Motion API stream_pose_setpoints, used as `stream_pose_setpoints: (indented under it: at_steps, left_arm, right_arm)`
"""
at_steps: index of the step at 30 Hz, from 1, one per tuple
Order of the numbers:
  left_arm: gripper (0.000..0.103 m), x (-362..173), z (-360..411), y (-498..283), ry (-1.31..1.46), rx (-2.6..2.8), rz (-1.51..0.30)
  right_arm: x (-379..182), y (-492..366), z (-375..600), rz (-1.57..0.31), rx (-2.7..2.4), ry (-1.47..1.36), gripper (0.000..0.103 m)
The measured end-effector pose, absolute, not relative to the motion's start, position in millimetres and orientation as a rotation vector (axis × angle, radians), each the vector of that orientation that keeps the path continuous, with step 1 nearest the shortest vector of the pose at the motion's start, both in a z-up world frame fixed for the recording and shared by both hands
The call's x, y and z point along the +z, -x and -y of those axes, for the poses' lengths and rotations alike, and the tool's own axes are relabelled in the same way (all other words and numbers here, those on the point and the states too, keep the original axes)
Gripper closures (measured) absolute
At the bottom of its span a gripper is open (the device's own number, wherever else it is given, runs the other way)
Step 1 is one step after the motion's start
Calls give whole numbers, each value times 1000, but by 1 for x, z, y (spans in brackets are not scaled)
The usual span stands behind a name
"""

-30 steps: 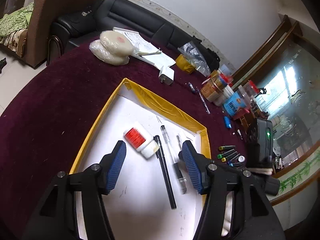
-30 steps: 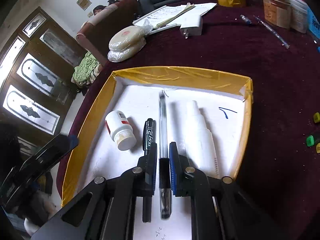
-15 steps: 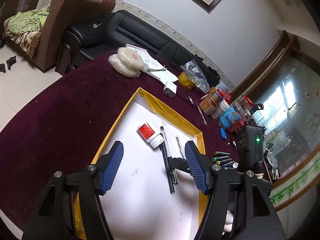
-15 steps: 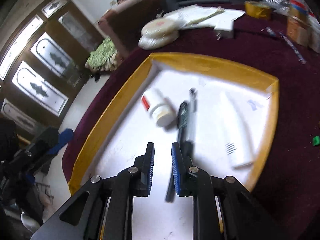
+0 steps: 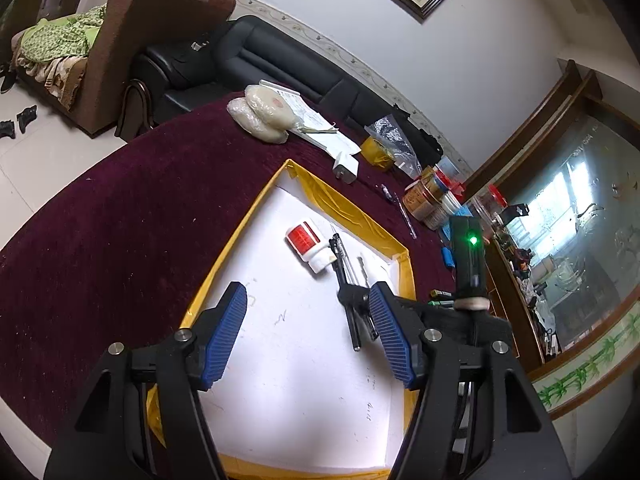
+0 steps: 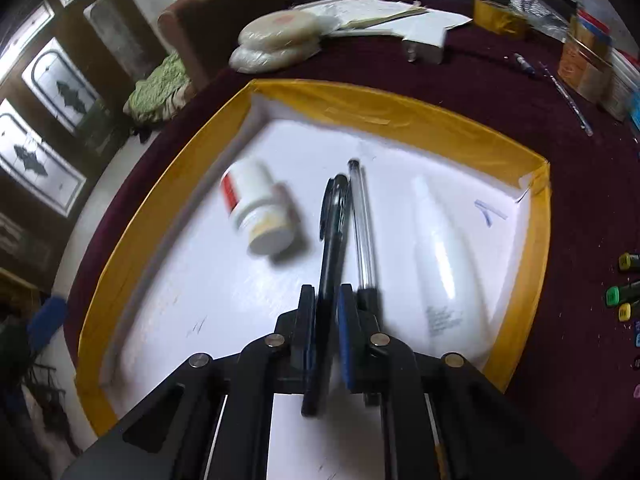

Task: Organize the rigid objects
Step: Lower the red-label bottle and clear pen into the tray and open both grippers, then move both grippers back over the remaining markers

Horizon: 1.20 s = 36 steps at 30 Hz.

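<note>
The right tool is squeezing the black pen between its two blue pads. The pen is pointing away toward the far side of the yellow tray. A clear pen is lying just to its right, and a white bottle is lying farther right. A small pill bottle is lying to the left. The left tool is hanging wide open over the near part of the tray, holding nothing. The tray is sitting on the dark red surface.
</note>
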<state>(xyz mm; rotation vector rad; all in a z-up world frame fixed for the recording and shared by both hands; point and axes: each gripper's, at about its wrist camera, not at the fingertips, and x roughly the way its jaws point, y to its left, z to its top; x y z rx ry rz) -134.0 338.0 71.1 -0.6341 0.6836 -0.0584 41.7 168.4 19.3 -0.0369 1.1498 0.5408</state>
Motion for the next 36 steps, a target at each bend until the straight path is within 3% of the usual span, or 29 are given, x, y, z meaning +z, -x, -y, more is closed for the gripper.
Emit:
stream_pose_setpoints:
  at_steps: [5, 10, 13, 15, 16, 27, 36]
  left_arm:
    - [40, 79, -325, 137, 581, -63, -685]
    - [40, 82, -301, 133, 530, -100, -701]
    - [40, 85, -280, 129, 486, -140, -718]
    - [40, 87, -266, 126, 455, -155, -730]
    - [40, 88, -256, 123, 436, -170, -743]
    - [40, 108, -144, 89, 214, -282, -810]
    - [40, 103, -65, 27, 80, -345, -882]
  right_arm:
    - [38, -32, -132, -1109, 609, -128, 92]
    - [73, 2, -69, -909, 524, -65, 87]
    - [89, 21, -19, -780, 426, -36, 70]
    - [98, 30, 21, -709, 335, -44, 50]
    - [100, 32, 41, -690, 296, -61, 48]
    - [76, 7, 233, -654, 7, -454, 48]
    - [44, 6, 290, -632, -39, -583, 48]
